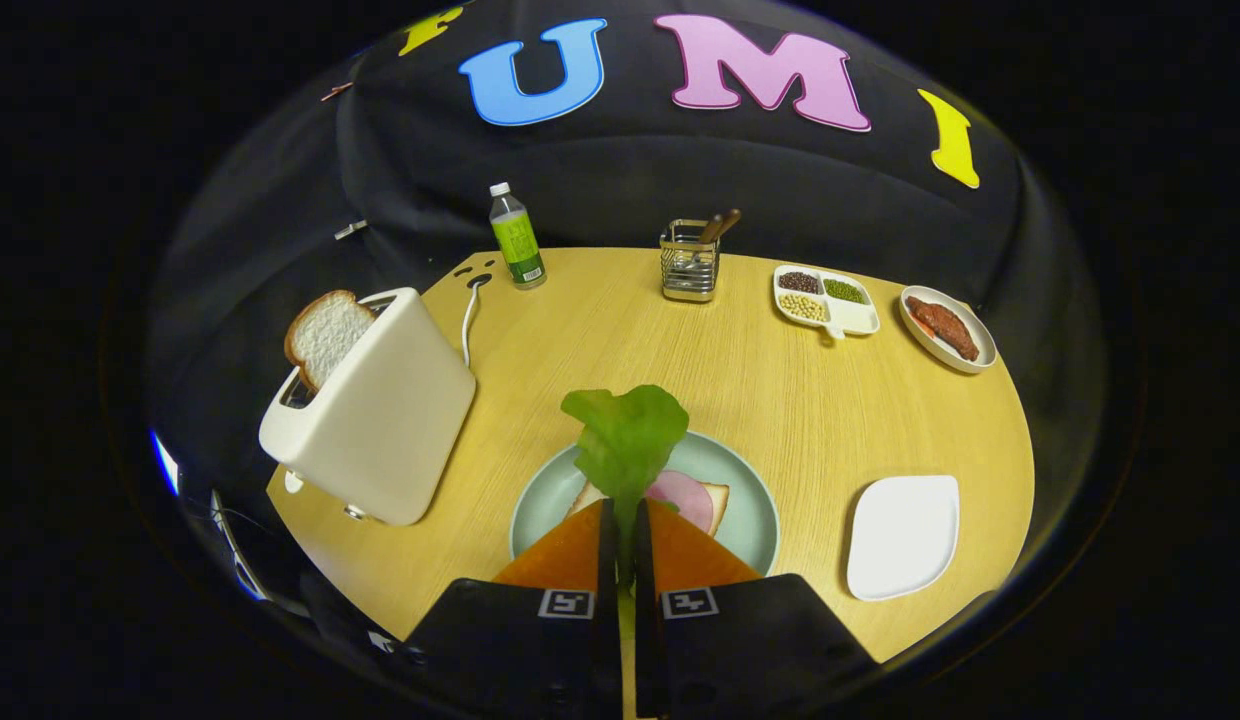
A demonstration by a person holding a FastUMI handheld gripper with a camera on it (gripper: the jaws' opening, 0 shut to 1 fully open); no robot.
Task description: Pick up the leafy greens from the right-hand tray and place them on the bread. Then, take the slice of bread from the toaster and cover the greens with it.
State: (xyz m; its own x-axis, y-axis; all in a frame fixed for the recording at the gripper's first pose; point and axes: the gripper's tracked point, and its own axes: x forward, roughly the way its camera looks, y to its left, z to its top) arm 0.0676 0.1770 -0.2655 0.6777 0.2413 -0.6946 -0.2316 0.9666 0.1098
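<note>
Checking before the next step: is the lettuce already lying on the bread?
No. The lettuce is pinched between the gripper fingers, held up above the bread on the plate.

We saw bright green leafy greens (627, 435) above a pale green plate (750, 520) that carried light bread (718, 497) and a pink slice of ham (685, 497). The counter (780, 400) was light yellow wood with fine grain. The toaster (375, 410) was cream, its bread slice (325, 335) white with a brown crust. The tray (902, 535) was plain white. The bottle (516, 240) had a green label and white cap.
</note>
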